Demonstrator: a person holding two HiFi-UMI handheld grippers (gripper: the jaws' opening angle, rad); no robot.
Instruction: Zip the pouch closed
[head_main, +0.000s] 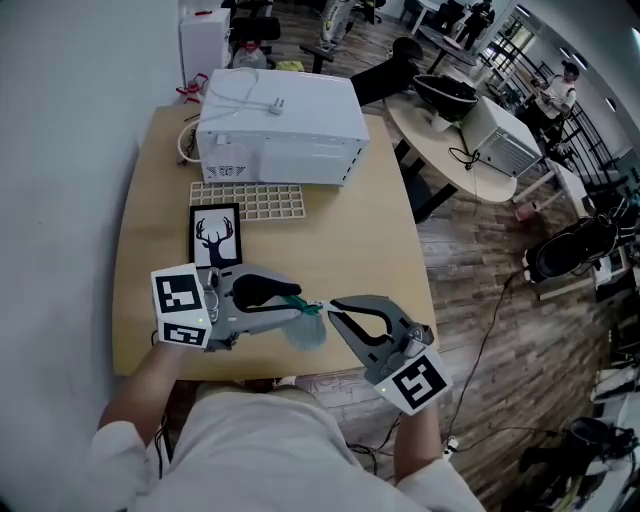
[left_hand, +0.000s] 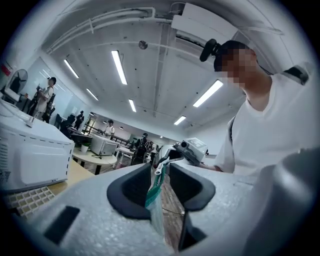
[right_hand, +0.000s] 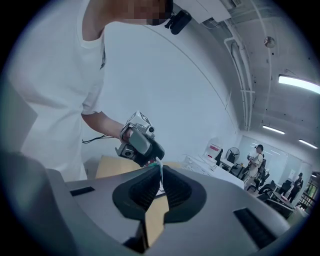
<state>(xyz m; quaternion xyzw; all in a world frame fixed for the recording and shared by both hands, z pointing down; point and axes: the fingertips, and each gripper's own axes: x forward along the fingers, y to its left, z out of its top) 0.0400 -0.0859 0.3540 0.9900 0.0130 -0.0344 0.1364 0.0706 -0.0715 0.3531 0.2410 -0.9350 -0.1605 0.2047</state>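
Right tool (head_main: 332, 308) is clenched on a thin pale bit at the top edge of the pouch (head_main: 305, 330). Probably the zip pull, too small to be sure. Left tool (head_main: 307, 304) has the teal zip tape between its jaws, but a gap shows on one side, so I read it as not clamped.

Pouch hangs in the air between the two tips, well in front of the white oven (head_main: 285, 115), over the near edge of the tabletop (head_main: 340, 240).

Risks:
- If right pulls before left bites, the pouch just follows and the zip won't run.
- That single thin pinch could slip, and the pouch drops off the edge.
- Tips are nearly touching, so they may knock.

Cream grid (head_main: 250, 200) sits just in front of the oven, with the deer picture (head_main: 216, 238) in front of that. Neither is in the way.
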